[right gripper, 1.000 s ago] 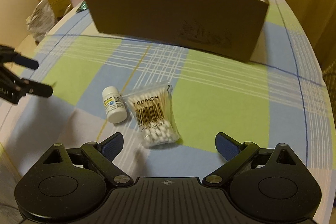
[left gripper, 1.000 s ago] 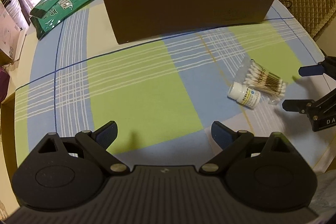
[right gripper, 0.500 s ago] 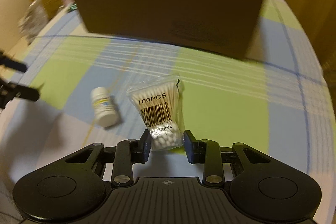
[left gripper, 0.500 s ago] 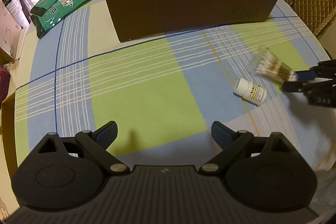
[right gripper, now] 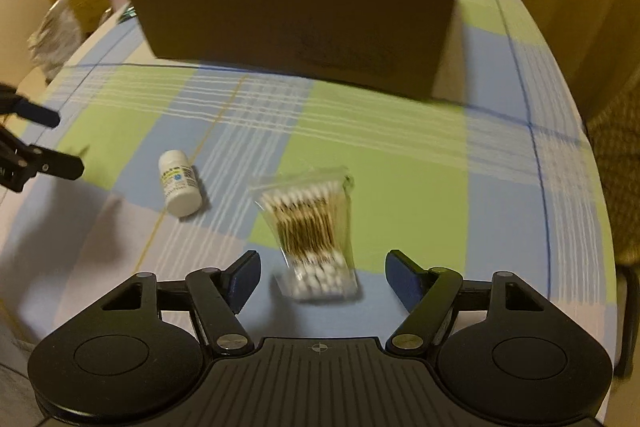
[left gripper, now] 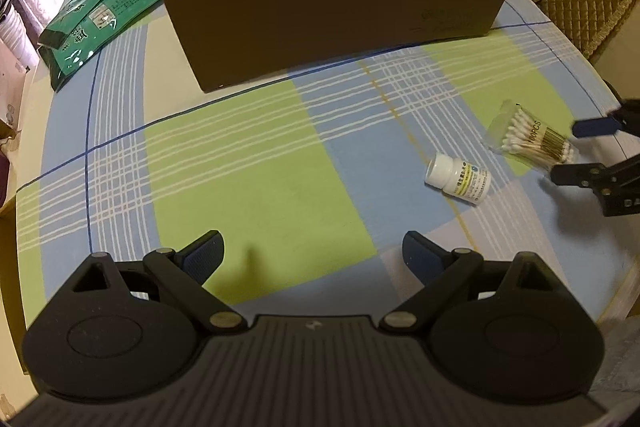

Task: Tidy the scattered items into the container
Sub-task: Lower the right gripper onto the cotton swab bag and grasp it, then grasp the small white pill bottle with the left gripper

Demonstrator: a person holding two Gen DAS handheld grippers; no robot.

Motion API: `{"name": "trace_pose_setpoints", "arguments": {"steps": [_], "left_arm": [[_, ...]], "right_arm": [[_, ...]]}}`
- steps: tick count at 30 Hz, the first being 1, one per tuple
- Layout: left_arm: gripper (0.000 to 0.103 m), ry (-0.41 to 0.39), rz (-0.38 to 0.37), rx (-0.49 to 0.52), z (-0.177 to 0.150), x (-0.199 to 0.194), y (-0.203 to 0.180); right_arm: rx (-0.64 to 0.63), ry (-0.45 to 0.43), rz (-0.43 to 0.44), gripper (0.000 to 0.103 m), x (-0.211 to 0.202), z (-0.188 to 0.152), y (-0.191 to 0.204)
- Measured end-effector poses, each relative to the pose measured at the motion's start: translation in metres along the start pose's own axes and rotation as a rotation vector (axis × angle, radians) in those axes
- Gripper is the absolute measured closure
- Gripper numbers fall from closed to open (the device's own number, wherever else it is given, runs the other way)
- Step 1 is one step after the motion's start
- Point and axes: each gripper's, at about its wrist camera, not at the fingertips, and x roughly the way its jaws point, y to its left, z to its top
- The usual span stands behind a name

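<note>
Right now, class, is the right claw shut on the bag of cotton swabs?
No: the right claw stands open, its pads apart on either side of the swab bag, which lies on the tablecloth.

A clear bag of cotton swabs [right gripper: 316,235] lies flat on the checked cloth of the table [left gripper: 248,163], near a small white pill bottle [left gripper: 458,178] resting on its side; the open brown cardboard box [left gripper: 336,11] stands well behind both.
</note>
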Motion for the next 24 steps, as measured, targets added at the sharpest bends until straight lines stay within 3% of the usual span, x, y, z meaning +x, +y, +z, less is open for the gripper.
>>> {"name": "trace_pose_setpoints", "arguments": {"steps": [1,2,3,4,7,8,15,24], "left_arm": [[0.009,-0.001,-0.003,0.002,0.0,0.0,0.0],[0.009,-0.003,-0.005,0.006,0.0,0.0,0.0],[0.009,-0.005,-0.007,0.011,-0.001,-0.001,-0.001],[0.009,-0.007,-0.01,0.015,-0.001,-0.001,-0.001],[0.009,-0.02,-0.026,0.023,-0.002,-0.002,-0.003],[0.009,-0.027,-0.032,0.029,-0.002,-0.003,-0.004],[0.009,-0.055,-0.076,0.096,0.001,0.002,-0.018],[0.01,-0.109,-0.185,0.245,0.014,0.017,-0.05]], "right_arm": [[-0.021,-0.003,0.007,0.027,0.004,0.002,0.002],[-0.037,-0.003,0.008,0.035,0.008,0.003,0.004],[-0.046,0.004,0.019,0.056,0.012,0.004,0.005],[-0.046,0.013,0.024,0.061,0.016,0.004,0.005],[-0.015,0.007,0.024,0.063,0.019,0.004,0.0],[0.003,0.005,0.025,0.073,0.018,0.003,-0.003],[0.163,0.012,0.015,0.076,0.003,-0.008,-0.027],[0.263,-0.017,-0.007,0.076,-0.019,-0.02,-0.044]]}}
